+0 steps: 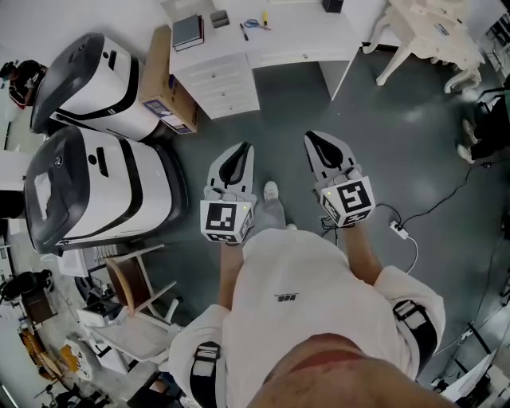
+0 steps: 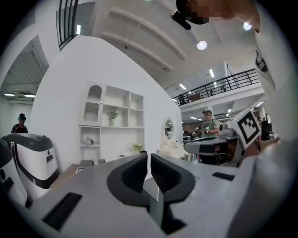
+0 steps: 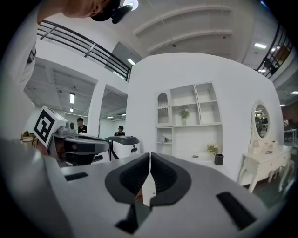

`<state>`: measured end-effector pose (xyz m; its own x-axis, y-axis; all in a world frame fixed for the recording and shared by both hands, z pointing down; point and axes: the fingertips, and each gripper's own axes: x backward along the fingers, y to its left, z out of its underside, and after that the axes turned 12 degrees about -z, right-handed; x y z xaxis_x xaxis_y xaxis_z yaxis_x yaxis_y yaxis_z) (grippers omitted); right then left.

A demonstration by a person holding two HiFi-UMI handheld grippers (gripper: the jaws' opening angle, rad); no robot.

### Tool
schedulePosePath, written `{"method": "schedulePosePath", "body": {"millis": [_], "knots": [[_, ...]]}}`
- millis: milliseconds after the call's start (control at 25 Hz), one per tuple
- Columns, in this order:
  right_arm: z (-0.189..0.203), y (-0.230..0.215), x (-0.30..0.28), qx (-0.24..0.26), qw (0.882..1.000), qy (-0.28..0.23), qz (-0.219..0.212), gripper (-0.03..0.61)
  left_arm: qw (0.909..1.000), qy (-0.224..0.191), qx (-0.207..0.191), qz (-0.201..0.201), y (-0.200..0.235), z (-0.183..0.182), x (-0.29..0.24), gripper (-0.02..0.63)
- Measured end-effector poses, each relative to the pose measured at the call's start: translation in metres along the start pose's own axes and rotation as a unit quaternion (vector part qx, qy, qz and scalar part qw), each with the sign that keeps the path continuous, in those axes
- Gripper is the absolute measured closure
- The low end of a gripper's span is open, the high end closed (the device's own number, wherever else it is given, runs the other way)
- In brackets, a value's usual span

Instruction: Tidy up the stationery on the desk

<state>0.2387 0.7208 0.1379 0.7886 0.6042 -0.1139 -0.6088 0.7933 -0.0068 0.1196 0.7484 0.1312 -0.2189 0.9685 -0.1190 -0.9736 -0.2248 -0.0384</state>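
A person stands on a grey floor holding the left gripper point(image 1: 244, 148) and right gripper point(image 1: 311, 137) side by side, both aimed at twelve o'clock. Each has its jaws together on nothing. The white desk point(image 1: 295, 44) lies well ahead, its long side running nine to three. On it lie a dark notebook point(image 1: 188, 32), a pen point(image 1: 245, 32) and blue scissors point(image 1: 253, 24), more in the left gripper's line. The desk drawers point(image 1: 223, 84) are closed. A black pot point(image 1: 333, 5) stands at one o'clock, contents unseen.

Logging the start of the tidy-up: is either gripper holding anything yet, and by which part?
Nothing is held. The left gripper and the right gripper both have their jaws together with nothing between them.
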Motion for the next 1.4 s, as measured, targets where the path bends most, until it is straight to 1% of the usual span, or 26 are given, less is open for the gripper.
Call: {"method": "schedulePosePath", "body": {"millis": [440, 680, 1080, 1400], "knots": [[0.0, -0.055, -0.104, -0.003, 1.0, 0.023, -0.001, 0.58, 0.9999, 0.012, -0.003, 0.003, 0.069, 0.005, -0.097, 0.614], [-0.002, -0.08, -0.149, -0.007, 1.0, 0.029, 0.008, 0.58, 0.9998, 0.017, -0.003, 0.009, 0.103, 0.002, -0.142, 0.614], [-0.001, -0.111, -0.2, -0.007, 0.999, 0.034, 0.024, 0.58, 0.9996, 0.009, -0.007, 0.026, 0.138, -0.003, -0.199, 0.614], [-0.001, -0.135, -0.23, -0.004, 0.999, 0.038, 0.025, 0.58, 0.9996, 0.005, -0.008, 0.026, 0.156, -0.006, -0.234, 0.614]]}}
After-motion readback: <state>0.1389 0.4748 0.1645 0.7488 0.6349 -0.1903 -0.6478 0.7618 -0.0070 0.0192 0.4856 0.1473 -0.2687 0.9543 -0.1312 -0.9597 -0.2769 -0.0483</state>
